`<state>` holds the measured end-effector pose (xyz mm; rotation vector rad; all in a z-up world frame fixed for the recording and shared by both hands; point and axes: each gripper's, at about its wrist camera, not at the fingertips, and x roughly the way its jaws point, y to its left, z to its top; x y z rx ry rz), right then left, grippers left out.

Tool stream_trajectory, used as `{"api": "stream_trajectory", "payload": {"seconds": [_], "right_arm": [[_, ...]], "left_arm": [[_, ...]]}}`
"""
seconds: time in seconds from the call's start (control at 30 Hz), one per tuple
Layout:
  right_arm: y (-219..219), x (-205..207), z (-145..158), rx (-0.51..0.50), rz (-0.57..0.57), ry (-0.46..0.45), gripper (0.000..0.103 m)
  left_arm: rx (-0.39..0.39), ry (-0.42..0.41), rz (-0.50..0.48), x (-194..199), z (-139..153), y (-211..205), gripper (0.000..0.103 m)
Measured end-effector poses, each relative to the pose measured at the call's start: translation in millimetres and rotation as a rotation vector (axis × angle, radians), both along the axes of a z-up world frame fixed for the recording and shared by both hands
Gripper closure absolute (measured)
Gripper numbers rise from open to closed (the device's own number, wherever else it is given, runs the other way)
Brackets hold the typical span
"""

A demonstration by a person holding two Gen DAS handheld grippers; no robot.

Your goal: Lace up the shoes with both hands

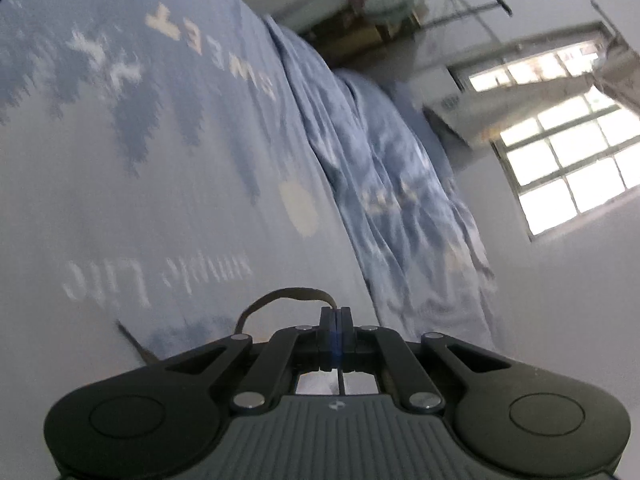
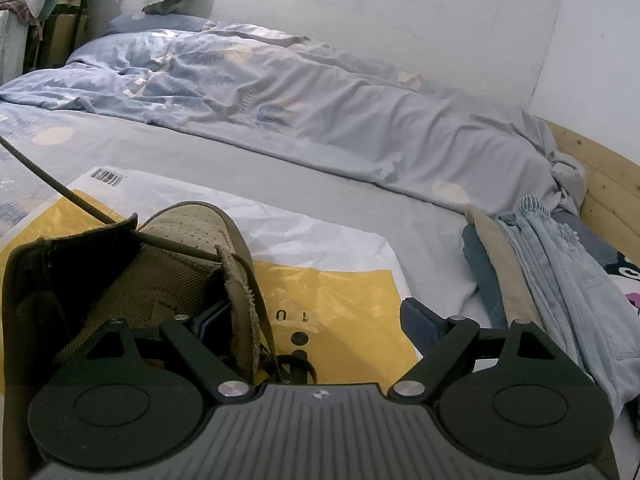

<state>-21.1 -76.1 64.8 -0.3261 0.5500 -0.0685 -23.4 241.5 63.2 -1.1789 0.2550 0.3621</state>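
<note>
A tan suede shoe (image 2: 188, 236) lies on a yellow and white plastic bag (image 2: 340, 292) on the bed. My right gripper (image 2: 314, 316) is open wide: its left finger sits inside the shoe, its right finger stands apart over the bag, and the shoe's side wall (image 2: 240, 300) is between them. A dark lace (image 2: 80, 200) runs taut from the shoe's eyelet edge up to the left, out of frame. In the blurred left wrist view, my left gripper (image 1: 336, 312) is shut on a brown lace (image 1: 280, 292) that loops left and trails down over the sheet. The shoe is hidden in that view.
A rumpled blue duvet (image 2: 280, 100) lies along the far side of the bed. Folded clothes (image 2: 540, 280) are stacked at the right by the wooden bed frame (image 2: 600, 184). A bright window (image 1: 560, 152) and a white wall show in the left wrist view.
</note>
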Motion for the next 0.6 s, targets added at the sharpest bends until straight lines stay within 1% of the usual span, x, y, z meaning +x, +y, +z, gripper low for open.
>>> {"api": "stream_trajectory", "payload": {"seconds": [0.1, 0.23, 0.33, 0.4, 0.47, 0.53, 0.6], "right_arm": [[0, 1, 0, 0.001, -0.003, 0.001, 0.016], [1, 2, 0, -0.001, -0.007, 0.0, 0.016], [1, 4, -1, -0.002, -0.007, 0.0, 0.016], [1, 4, -1, -0.001, -0.007, 0.0, 0.016], [1, 4, -2, 0.002, -0.007, 0.0, 0.016], [1, 4, -1, 0.006, -0.008, 0.0, 0.016], [1, 3, 0, 0.009, -0.007, -0.002, 0.016]], "left_arm": [[0.027, 0.014, 0.048, -5, 4, 7, 0.103], [0.034, 0.049, 0.077, -7, 4, 12, 0.103], [0.041, 0.06, 0.111, -11, 5, 16, 0.103], [0.044, 0.055, 0.101, -11, 6, 18, 0.103], [0.043, 0.079, 0.07, -6, 4, 16, 0.103], [0.049, 0.113, 0.022, 0, 2, 11, 0.103], [0.065, 0.149, -0.049, 9, 1, 3, 0.103]]}}
